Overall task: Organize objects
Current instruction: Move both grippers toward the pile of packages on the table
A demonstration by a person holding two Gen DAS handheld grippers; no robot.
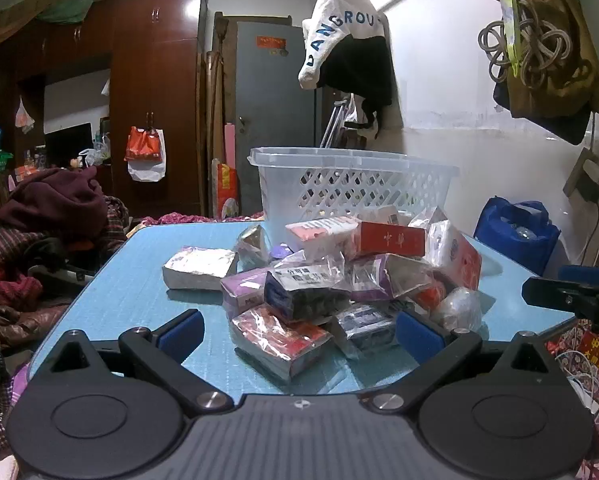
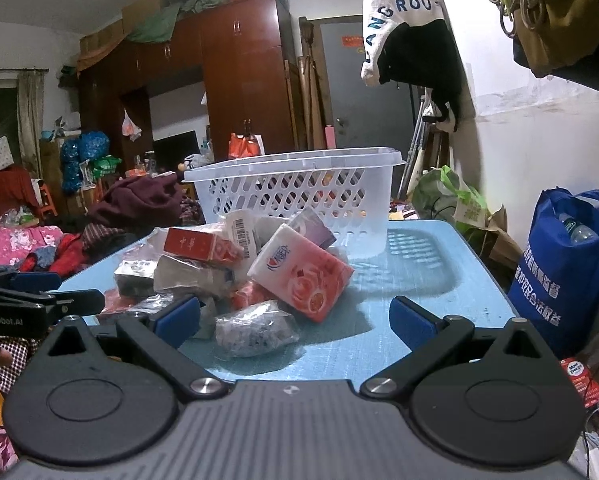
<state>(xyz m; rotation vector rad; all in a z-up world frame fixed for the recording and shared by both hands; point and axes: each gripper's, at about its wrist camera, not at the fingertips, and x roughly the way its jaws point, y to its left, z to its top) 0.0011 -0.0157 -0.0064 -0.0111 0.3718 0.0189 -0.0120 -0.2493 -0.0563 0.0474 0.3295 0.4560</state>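
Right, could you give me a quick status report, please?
Left gripper and right gripper open, empty. Wrapped packets piled on blue table. White lattice plastic basket behind pile, unobstructed.

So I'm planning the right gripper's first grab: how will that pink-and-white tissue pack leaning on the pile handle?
The tissue pack looks soft, so it will probably squash a little between the open right gripper. Its glossy wrap may be slippery. It leans tilted on the pile, so a push would likely tip it flat onto the table.

Translucent plastic basket (image 1: pixel 351 188), glossy film-wrapped packets (image 1: pixel 299 292), matt blue table (image 1: pixel 139 280), glossy dark wooden wardrobe (image 1: pixel 155 92)
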